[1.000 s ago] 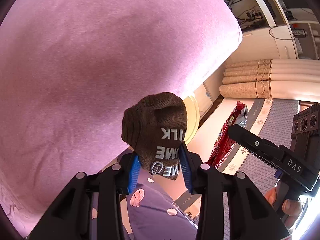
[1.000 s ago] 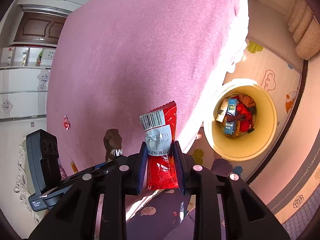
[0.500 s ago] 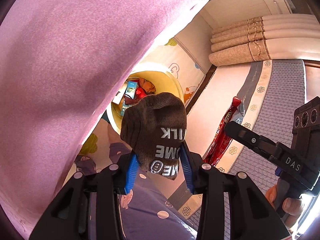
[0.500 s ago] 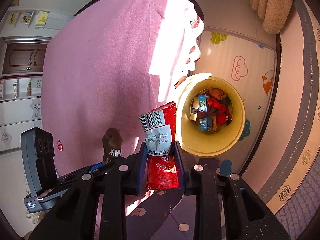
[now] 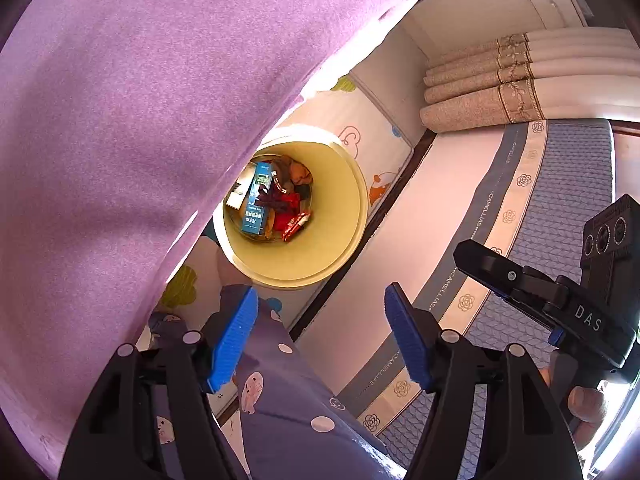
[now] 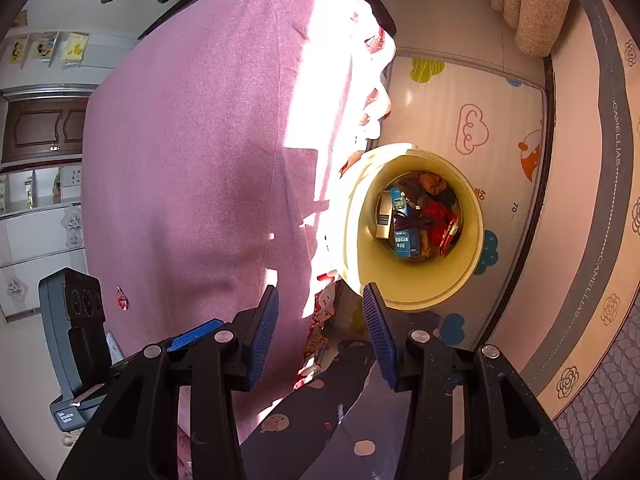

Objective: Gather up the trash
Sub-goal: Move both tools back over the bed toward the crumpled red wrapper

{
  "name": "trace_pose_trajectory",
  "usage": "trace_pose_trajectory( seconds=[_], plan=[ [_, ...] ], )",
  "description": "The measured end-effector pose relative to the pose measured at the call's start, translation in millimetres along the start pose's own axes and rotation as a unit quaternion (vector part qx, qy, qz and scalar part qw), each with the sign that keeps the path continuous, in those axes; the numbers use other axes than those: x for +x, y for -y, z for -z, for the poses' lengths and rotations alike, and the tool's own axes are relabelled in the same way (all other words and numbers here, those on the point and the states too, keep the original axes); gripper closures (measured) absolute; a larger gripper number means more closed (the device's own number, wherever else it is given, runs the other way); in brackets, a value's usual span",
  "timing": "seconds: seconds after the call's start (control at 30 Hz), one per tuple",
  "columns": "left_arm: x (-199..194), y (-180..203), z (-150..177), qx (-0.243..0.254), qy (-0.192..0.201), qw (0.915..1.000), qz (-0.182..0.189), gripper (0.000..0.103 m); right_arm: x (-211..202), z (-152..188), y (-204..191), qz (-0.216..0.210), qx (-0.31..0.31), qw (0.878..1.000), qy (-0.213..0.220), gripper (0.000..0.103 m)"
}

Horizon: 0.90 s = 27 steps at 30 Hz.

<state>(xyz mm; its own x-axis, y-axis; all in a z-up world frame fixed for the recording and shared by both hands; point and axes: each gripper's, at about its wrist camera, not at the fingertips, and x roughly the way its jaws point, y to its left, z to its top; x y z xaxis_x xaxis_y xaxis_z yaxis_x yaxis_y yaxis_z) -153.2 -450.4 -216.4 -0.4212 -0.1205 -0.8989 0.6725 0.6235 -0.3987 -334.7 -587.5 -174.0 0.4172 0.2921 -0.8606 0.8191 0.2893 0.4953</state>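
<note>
A yellow round bin (image 5: 352, 216) stands on the floor beside the pink bed; it also shows in the right wrist view (image 6: 472, 248). Inside lie a blue carton (image 5: 256, 204), a dark sock (image 5: 269, 197), a red wrapper (image 5: 295, 225) and other trash; the blue carton (image 6: 404, 236) and the red wrapper (image 6: 449, 232) show in the right wrist view too. My left gripper (image 5: 318, 336) is open and empty above the bin. My right gripper (image 6: 320, 332) is open and empty, also above the bin's near rim. The right gripper shows in the left wrist view (image 5: 520, 280).
The pink bed (image 5: 140, 120) fills the left side and overhangs the bin. A small red scrap (image 6: 122, 299) lies on the bed. A cartoon play mat (image 6: 472, 120), a patterned rug (image 5: 560, 184) and rolled beige curtains (image 5: 500, 88) lie around. The person's dotted purple clothing (image 5: 288, 400) is below.
Both grippers have opened. The brown sock has left my left gripper and the red wrapper has left my right gripper; both now lie in the bin. The view has shifted toward the bin.
</note>
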Motion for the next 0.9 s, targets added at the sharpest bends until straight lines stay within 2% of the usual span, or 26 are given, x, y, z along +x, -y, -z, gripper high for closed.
trace_pose_trajectory(
  seconds=[0.23,0.43,0.6,0.9],
  plan=[
    [-39,-49,-6,-0.04,0.044,0.9982,0.014,0.033,16,1,-63,0.007,-0.061,0.998,-0.014,0.059],
    [-83,-123,18,-0.096,0.084,0.9913,0.032,0.032,51,29,-146,0.003,-0.121,0.992,-0.036,0.059],
    [-121,-205,59,-0.157,0.12,0.9795,0.038,0.031,93,66,-222,-0.003,-0.166,0.984,-0.061,0.059],
    [-169,-346,143,-0.245,0.159,0.9561,0.021,0.03,175,140,-349,0.0,-0.242,0.965,-0.101,0.059]
  ],
)
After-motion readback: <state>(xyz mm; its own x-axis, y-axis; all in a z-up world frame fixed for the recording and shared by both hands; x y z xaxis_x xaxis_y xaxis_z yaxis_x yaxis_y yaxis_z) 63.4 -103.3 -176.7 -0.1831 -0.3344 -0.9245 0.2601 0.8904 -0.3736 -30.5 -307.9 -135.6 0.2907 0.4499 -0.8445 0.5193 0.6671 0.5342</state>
